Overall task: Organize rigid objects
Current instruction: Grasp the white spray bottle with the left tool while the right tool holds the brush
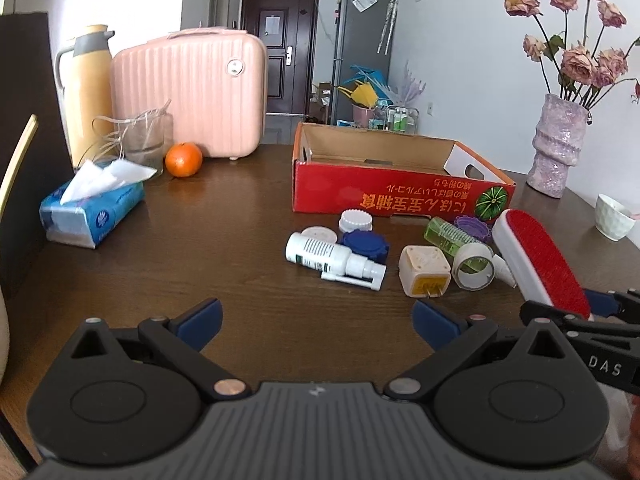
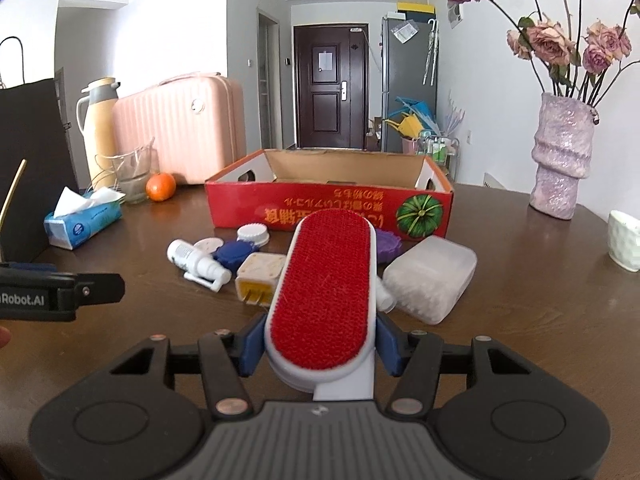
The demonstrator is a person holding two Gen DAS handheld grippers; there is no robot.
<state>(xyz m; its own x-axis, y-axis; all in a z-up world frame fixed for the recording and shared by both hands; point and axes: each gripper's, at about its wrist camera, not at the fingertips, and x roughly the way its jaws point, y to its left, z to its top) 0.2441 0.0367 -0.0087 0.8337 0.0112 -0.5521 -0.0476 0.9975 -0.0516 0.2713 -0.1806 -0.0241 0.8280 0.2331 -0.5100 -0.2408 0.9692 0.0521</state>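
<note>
My right tongs [image 2: 320,354] are clamped on the lint brush [image 2: 326,292] — a white plastic oblong faced with red bristly velvet — held clear above the bench [image 1: 240,240]; my left tongs [image 1: 316,320] stand wide apart with nothing between them; beyond lies the clutter on the dark wood-grain top: one white spray bottle [image 1: 324,256], one cream plug adapter [image 1: 424,270], one blue ribbed cap [image 1: 366,245], two white round lids, one purple cap [image 1: 474,226], one green tube [image 1: 452,236], one frosted plastic box [image 2: 432,280]; behind them, one open red cardboard box [image 1: 400,190].
</note>
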